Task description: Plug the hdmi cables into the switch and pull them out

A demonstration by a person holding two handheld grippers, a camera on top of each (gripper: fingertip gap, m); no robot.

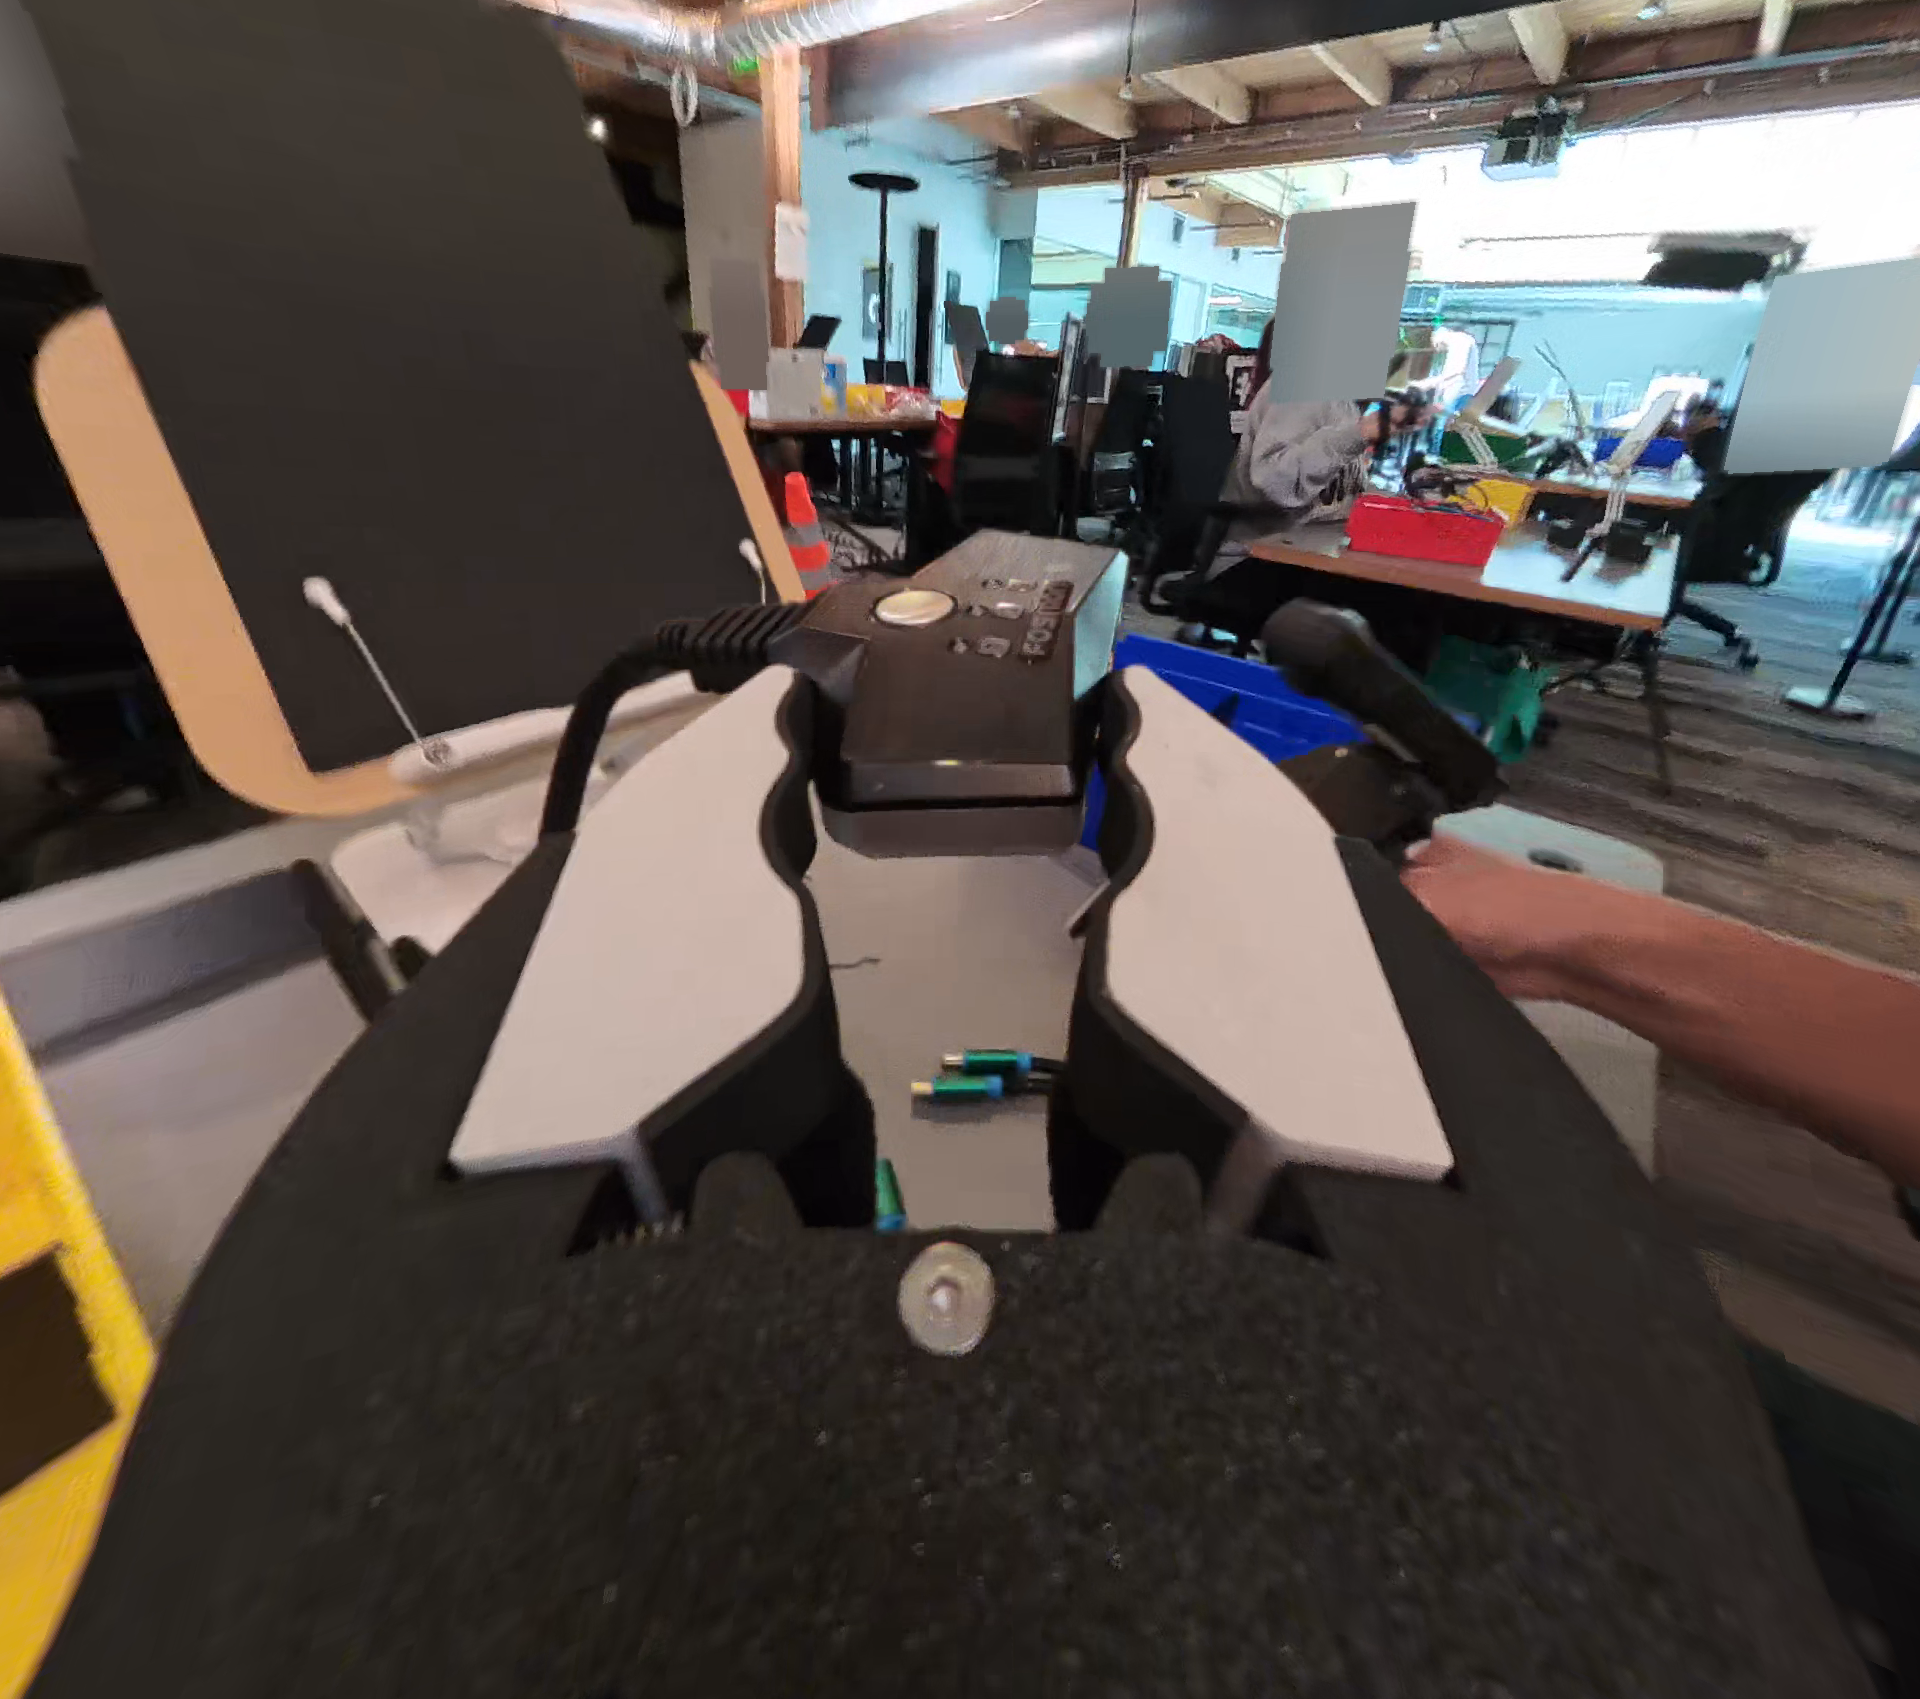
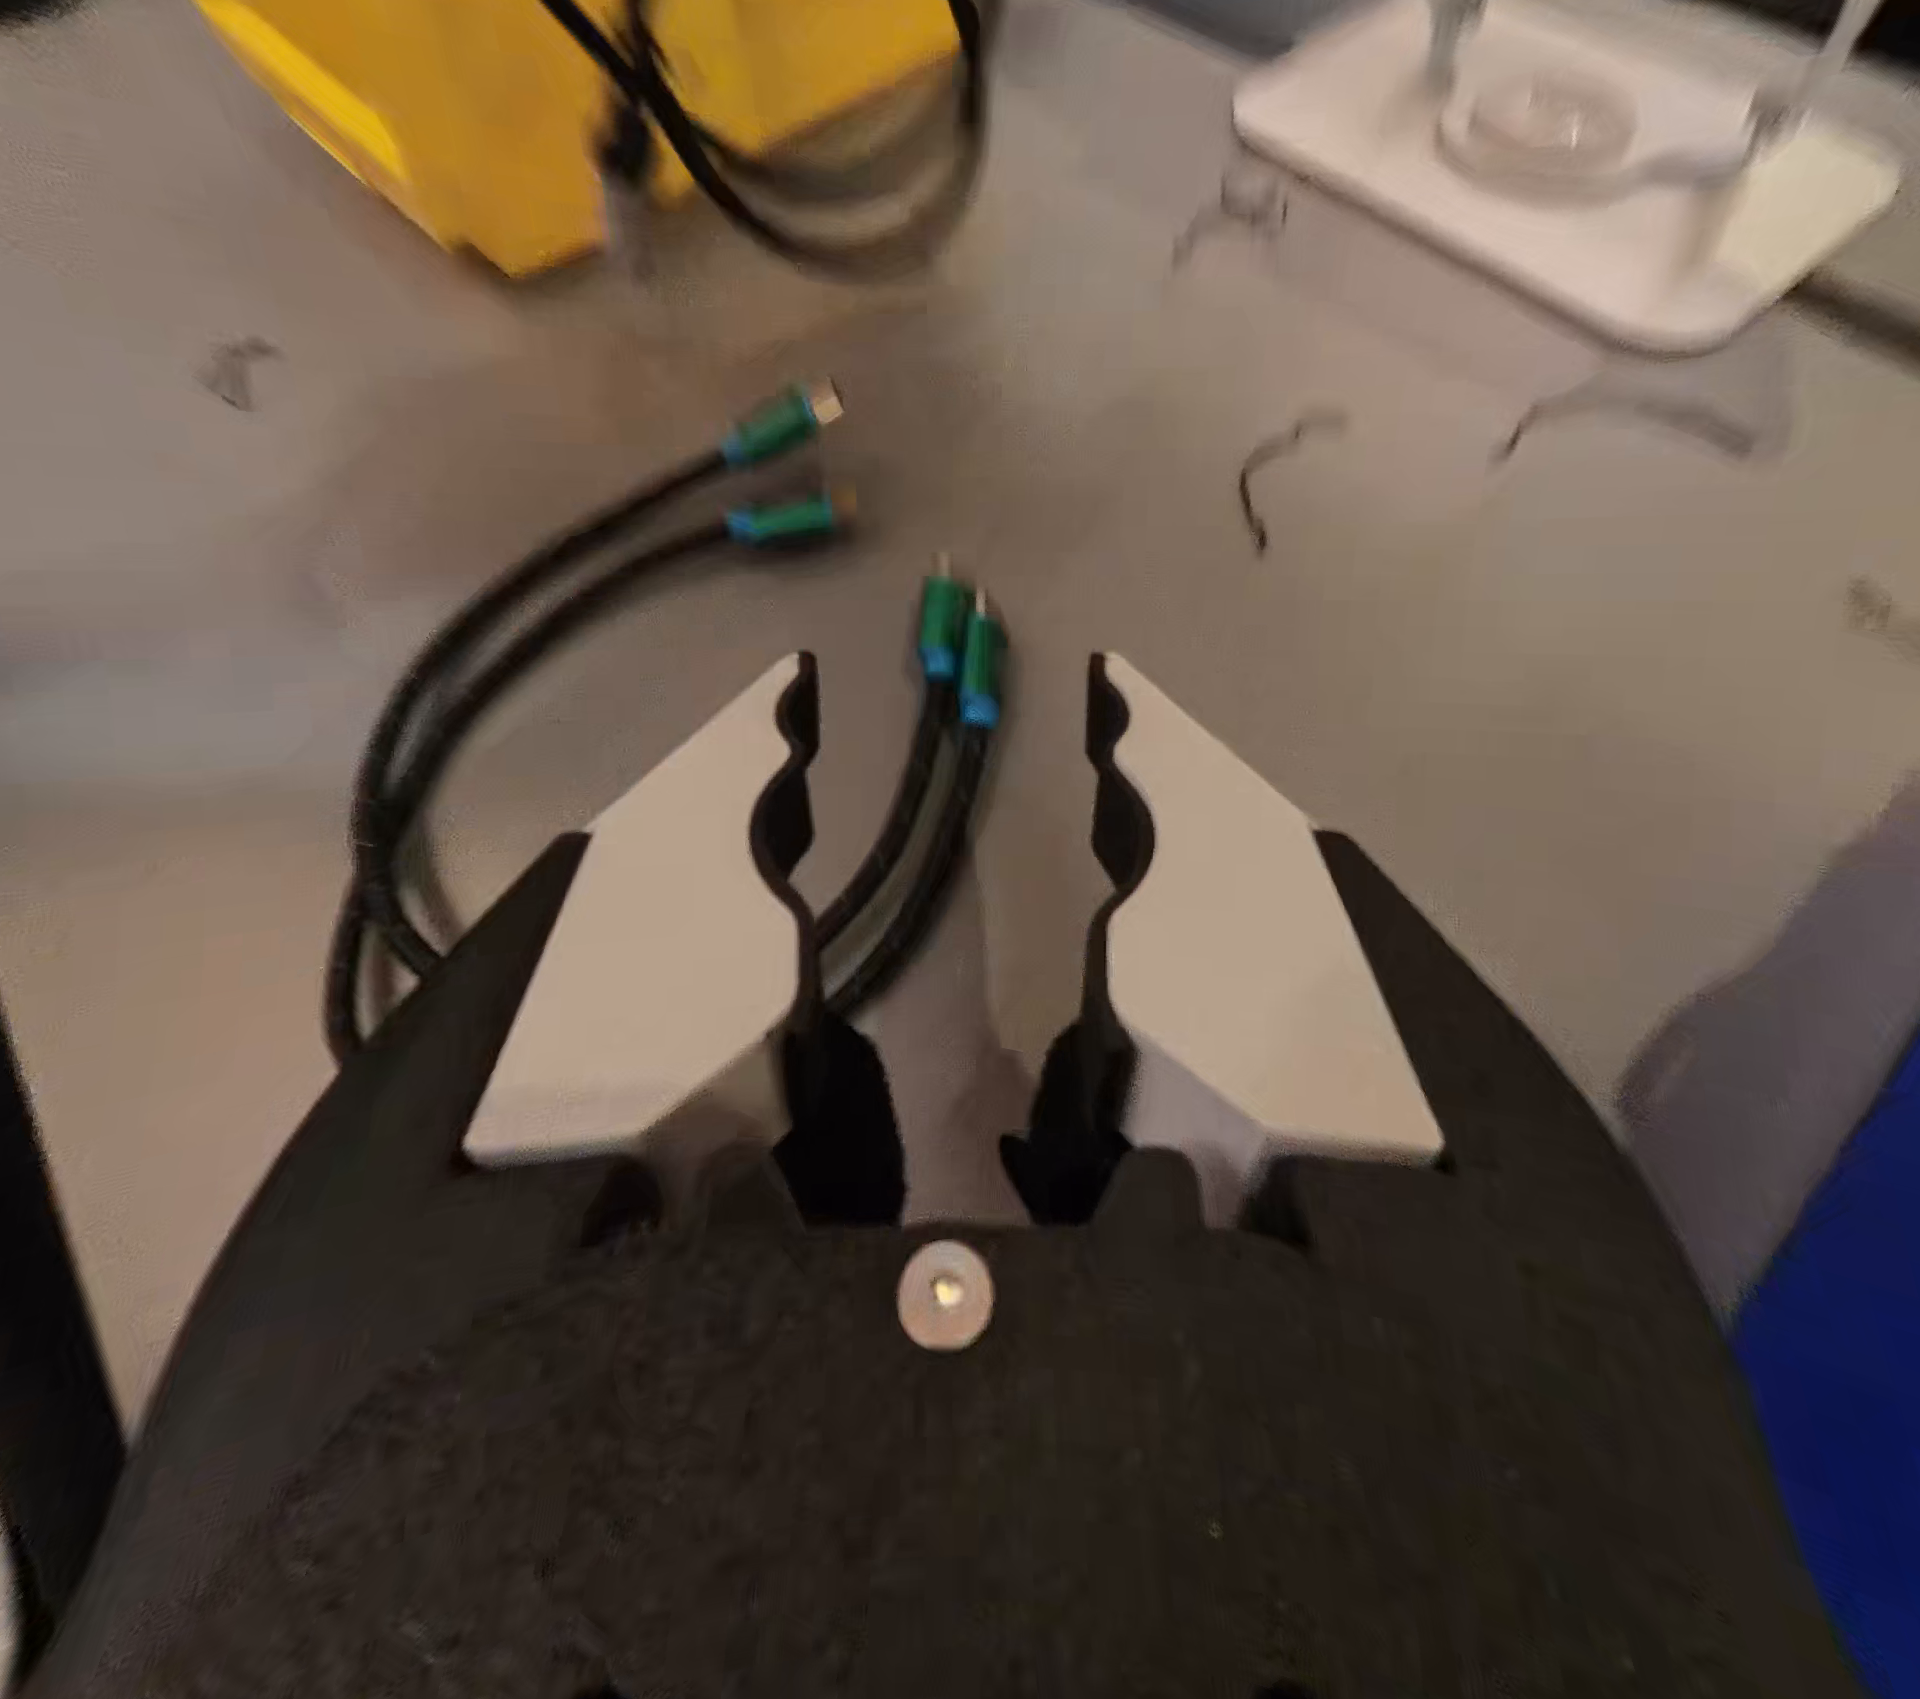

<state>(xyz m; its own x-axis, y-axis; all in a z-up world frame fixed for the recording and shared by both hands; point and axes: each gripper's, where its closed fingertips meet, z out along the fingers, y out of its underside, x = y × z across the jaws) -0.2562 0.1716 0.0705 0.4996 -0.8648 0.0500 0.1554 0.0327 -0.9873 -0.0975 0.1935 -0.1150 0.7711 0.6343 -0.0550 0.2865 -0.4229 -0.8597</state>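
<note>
My left gripper is shut on the black HDMI switch and holds it above the grey table; one black cable is plugged into the switch's left side. Green-and-blue HDMI plugs lie on the table below. In the right wrist view my right gripper is open, hovering over a pair of green-and-blue plugs whose cables pass between the jaws. Two more plugs lie to the left. The picture is blurred.
A yellow bin with looped black cables stands at the far left. A white stand with clear parts sits at the far right. A black-and-wood chair back rises at the left. A person's arm reaches in from the right. About 25 centimetres separates my left fingertips from my right.
</note>
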